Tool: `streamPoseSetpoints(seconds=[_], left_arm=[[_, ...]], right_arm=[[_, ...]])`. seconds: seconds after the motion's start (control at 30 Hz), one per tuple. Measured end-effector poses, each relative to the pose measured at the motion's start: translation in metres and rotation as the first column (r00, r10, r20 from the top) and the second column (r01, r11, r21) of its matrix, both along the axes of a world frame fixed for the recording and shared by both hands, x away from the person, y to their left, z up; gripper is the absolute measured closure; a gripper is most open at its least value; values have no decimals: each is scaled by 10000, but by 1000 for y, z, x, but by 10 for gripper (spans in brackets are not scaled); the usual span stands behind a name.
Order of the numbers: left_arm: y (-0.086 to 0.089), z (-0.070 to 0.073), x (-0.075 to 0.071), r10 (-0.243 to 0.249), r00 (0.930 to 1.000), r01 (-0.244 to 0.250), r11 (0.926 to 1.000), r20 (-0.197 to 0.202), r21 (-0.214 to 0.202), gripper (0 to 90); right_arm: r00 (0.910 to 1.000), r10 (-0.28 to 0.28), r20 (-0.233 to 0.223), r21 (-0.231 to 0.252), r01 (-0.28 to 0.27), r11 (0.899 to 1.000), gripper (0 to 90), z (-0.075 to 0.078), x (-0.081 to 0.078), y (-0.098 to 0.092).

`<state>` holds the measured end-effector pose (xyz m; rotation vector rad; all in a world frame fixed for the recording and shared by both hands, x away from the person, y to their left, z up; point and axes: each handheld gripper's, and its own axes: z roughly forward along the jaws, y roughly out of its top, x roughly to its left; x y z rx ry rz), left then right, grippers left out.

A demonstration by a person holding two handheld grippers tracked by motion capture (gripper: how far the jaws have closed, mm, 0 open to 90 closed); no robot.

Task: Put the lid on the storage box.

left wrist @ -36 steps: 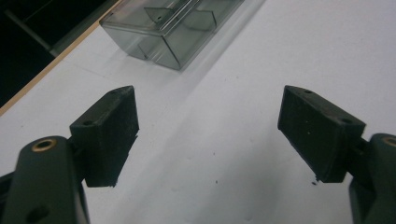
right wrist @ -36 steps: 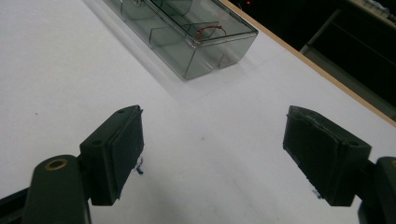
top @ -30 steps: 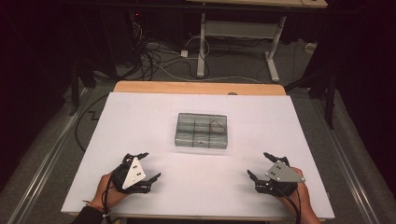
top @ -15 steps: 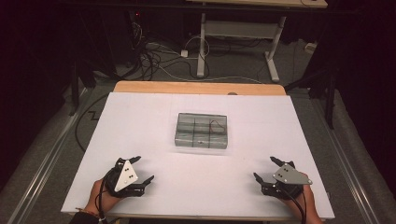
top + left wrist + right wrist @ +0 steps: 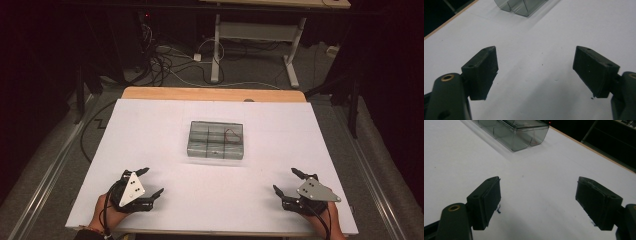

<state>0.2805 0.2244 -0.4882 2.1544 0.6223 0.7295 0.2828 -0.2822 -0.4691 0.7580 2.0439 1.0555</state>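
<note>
- While I hold both tools at the near edge in the high view, the left gripper (image 5: 148,181) and right gripper (image 5: 285,181) stand with jaws spread, empty; the clear grey plastic compartment box (image 5: 216,140) sits mid-table, well apart, on the white table sheet (image 5: 150,130).
- From the left gripper view, I see the box's corner (image 5: 520,6) far ahead; I judge the reach not yet begun.
- From the right gripper view, next I'd advance toward the box (image 5: 516,135). No readable writing anywhere.
</note>
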Motion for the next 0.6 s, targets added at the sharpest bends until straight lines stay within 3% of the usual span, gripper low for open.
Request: streamPoseSetpoints(seconds=[0.2,0.33,0.6], left_arm=[[-4,-2,-1,-125,9999,125,9998,-41,184,201],[-3,-1,0,-102,9999,102,9999,-58,63,201],[-2,0,1,-39,10000,39,10000,-49,6,201]], right_arm=[[9999,24,128,0,-24,10000,209,3,-1,2],[10000,69,52,-199,-68,9998,208,0,-1,4],[9999,10,146,-141,-8,9999,208,2,-2,3]])
